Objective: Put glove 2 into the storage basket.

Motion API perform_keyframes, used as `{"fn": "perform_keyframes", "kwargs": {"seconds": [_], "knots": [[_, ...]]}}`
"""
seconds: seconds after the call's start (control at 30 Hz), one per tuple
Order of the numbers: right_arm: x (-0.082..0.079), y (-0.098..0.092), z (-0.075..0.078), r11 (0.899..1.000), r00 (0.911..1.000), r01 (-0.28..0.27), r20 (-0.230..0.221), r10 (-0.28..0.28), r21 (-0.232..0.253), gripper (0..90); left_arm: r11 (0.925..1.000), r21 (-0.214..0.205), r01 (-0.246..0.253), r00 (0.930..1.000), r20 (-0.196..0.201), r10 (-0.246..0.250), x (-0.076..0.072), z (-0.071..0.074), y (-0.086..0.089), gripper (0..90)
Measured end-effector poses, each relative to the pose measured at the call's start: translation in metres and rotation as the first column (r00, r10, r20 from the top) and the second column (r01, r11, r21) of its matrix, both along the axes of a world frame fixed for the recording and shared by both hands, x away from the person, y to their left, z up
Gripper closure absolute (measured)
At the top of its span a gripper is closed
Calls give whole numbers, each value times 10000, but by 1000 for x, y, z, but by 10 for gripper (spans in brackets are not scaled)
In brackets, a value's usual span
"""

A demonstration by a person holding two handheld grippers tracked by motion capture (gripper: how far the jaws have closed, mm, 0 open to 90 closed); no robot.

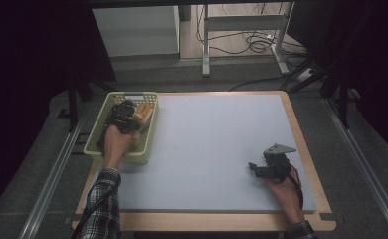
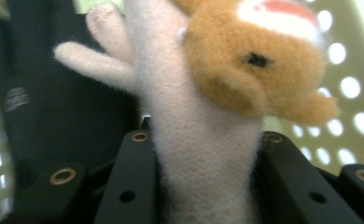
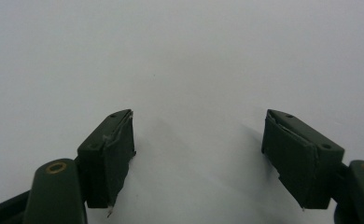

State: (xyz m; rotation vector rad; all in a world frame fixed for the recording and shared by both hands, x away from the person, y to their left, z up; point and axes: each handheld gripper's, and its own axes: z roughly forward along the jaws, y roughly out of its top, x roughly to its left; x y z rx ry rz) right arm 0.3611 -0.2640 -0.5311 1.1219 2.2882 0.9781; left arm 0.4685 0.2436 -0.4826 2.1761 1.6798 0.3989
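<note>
We see the left gripper (image 1: 124, 115) in the basket (image 1: 96, 133) at ten o'clock, jaws clamped on a plush toy (image 2: 203, 135); the right gripper (image 1: 270, 167), at four o'clock on the bench (image 1: 207, 144), has jaws wide apart, empty.

My left gripper (image 2: 203, 186) at frame bottom clamps a plush toy's (image 2: 208, 140) cream body; its orange head sits upper right, against the perforated basket wall (image 2: 353, 107).

Basket (image 1: 98, 130) walls hem left gripper (image 1: 124, 115) on 4 sides; grey mat (image 1: 217, 144) open around right gripper (image 1: 261, 167).
</note>
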Motion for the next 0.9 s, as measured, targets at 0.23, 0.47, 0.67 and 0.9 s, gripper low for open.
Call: {"fn": "perform_keyframes", "kwargs": {"seconds": [0.23,0.47,0.67,0.9], "knots": [[0,0,0,10000,10000,-1,3,1,-1,249,9989,-432,188,9962,-840,-224,15,-12,-12,565],[0,0,0,10000,10000,-2,-1,2,3,249,9978,-667,-43,9973,-740,-6,8,3,-1,185],[0,0,0,10000,10000,1,6,-1,-6,249,9962,-825,268,9996,0,-269,-6,32,10,156],[0,0,0,10000,10000,1,7,-1,-5,249,9994,183,-304,9985,459,295,-14,31,28,512]]}}
